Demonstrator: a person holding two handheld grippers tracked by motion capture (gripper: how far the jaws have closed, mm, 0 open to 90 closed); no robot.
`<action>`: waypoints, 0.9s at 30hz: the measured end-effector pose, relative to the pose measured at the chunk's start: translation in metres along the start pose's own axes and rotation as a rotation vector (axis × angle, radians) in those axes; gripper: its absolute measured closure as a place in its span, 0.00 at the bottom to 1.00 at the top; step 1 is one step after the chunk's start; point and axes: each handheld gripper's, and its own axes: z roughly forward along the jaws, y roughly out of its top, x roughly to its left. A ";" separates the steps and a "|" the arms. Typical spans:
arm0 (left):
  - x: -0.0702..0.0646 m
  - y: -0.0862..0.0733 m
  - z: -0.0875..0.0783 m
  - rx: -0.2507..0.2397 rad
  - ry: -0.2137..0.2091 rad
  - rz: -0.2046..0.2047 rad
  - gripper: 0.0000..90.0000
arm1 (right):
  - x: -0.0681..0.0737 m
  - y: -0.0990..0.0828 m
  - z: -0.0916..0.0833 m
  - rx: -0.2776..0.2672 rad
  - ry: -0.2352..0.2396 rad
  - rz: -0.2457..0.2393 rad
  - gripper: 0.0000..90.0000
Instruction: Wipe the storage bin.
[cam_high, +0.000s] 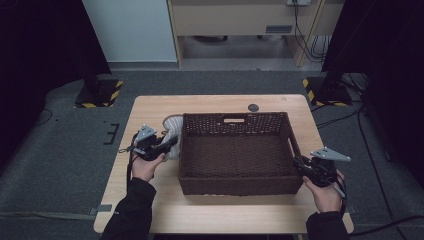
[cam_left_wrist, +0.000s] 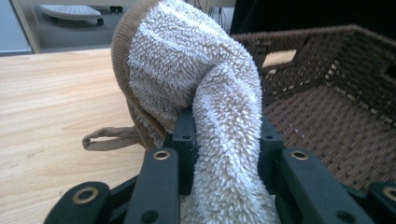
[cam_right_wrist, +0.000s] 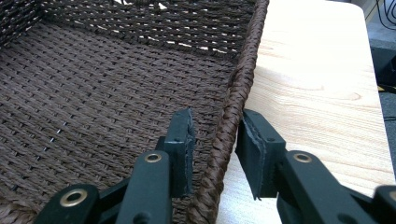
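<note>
A fluffy white cloth (cam_high: 173, 126) with a brown ribbed edge hangs beside the left wall of a dark brown woven basket (cam_high: 235, 116). My left gripper (cam_high: 171, 142) is shut on it. In the left gripper view the cloth (cam_left_wrist: 187, 60) bulges up between the pads of that gripper (cam_left_wrist: 225, 120), a small brown loop trailing at its side, and the basket (cam_left_wrist: 327, 107) lies just to the right. My right gripper (cam_high: 299, 163) straddles the basket's right rim. In the right gripper view the rim (cam_right_wrist: 243, 70) runs between the pads of the right gripper (cam_right_wrist: 215, 119), with a gap at the inner pad.
The basket sits mid-table on a light wooden table (cam_high: 150, 200) and nothing lies inside it. A small black disc (cam_high: 253, 107) lies behind the basket. Two black stands with striped bases (cam_high: 97, 92) (cam_high: 325, 90) flank the table's far corners on the floor.
</note>
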 end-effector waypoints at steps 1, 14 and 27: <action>0.001 -0.003 0.001 0.008 0.002 -0.002 0.76 | 0.000 0.000 0.000 0.001 0.001 0.001 0.73; 0.005 -0.041 0.033 0.199 0.057 0.036 0.76 | 0.000 0.000 0.000 0.000 0.003 0.001 0.73; -0.006 -0.006 -0.012 0.004 0.002 0.001 0.76 | 0.000 0.000 0.000 0.002 0.001 -0.004 0.73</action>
